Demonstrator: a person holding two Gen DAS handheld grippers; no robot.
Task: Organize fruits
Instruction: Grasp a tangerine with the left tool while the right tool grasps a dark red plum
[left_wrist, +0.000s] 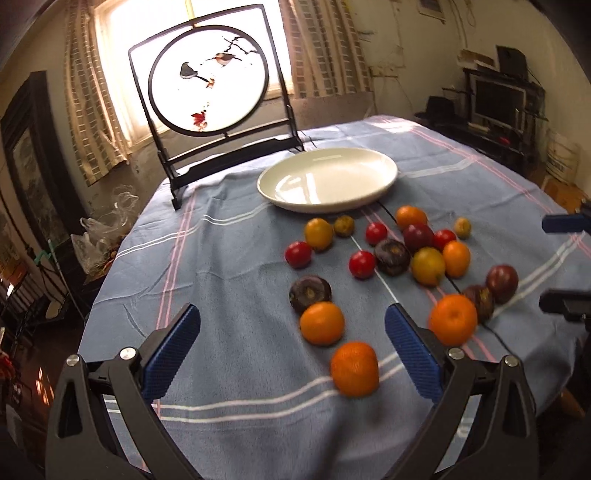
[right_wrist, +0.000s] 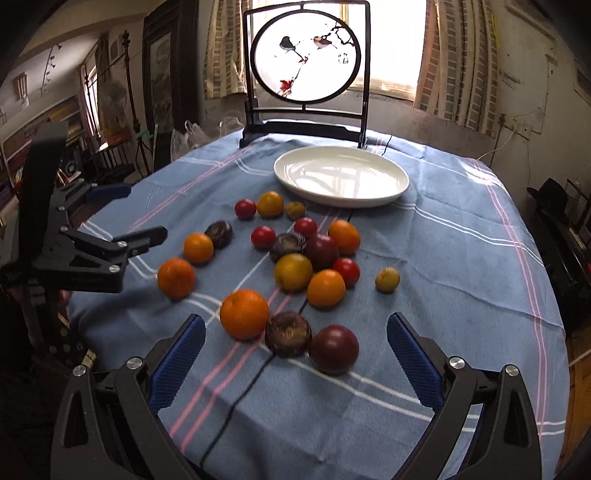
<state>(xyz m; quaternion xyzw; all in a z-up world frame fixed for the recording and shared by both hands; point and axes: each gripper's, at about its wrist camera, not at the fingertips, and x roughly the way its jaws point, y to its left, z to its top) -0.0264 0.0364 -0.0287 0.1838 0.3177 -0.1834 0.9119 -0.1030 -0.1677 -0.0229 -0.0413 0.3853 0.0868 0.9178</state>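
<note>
Several fruits lie loose on the blue striped tablecloth (left_wrist: 229, 258): oranges, red tomatoes, yellow plums and dark purple fruits. An empty white plate (left_wrist: 327, 179) sits behind them, also in the right wrist view (right_wrist: 341, 175). My left gripper (left_wrist: 291, 325) is open and empty, above the cloth, with an orange (left_wrist: 354, 368) and another orange (left_wrist: 322, 323) between its fingers. My right gripper (right_wrist: 295, 338) is open and empty, with an orange (right_wrist: 243, 314), a dark wrinkled fruit (right_wrist: 288, 333) and a dark red plum (right_wrist: 333, 349) between its fingers.
A black-framed round bird screen (left_wrist: 210, 79) stands at the table's far edge behind the plate. The left gripper body (right_wrist: 74, 254) shows at the table's left edge in the right wrist view. Furniture and plastic bags (left_wrist: 99, 236) surround the table.
</note>
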